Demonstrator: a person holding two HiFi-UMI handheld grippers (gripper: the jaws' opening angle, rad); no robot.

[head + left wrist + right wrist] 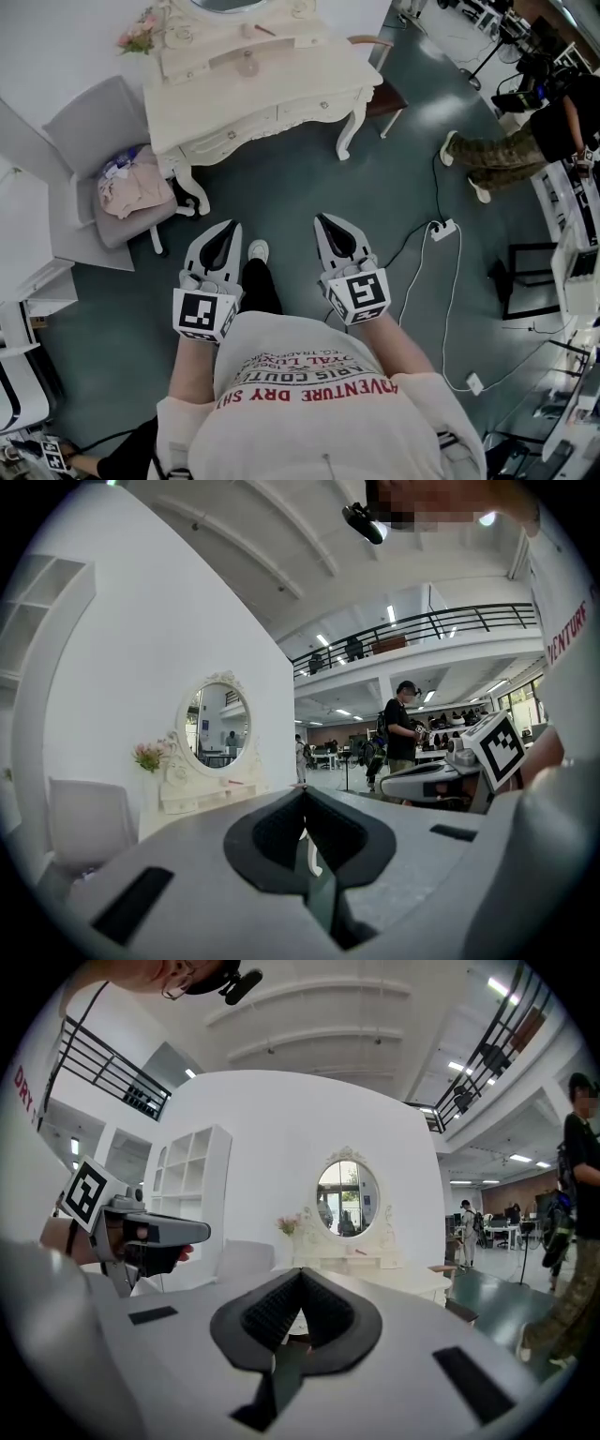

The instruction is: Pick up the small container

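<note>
A cream dressing table (309,80) with an oval mirror (347,1197) stands ahead of me across the floor. A small round container (247,67) sits on its top, below a shelf ledge. My left gripper (231,225) and right gripper (322,217) are held side by side at waist height, well short of the table and pointing toward it. Both are shut with nothing between the jaws. In the left gripper view the closed left gripper (304,790) faces the mirror (212,727). The closed right gripper (301,1272) aims at the table in its own view.
A grey chair (89,127) with a heap of clothes (134,184) stands left of the table. A brown stool (384,94) is at its right. Pink flowers (138,36) sit on the tabletop. A power strip (442,229) with cables lies on the floor. Another person (525,141) stands at the right.
</note>
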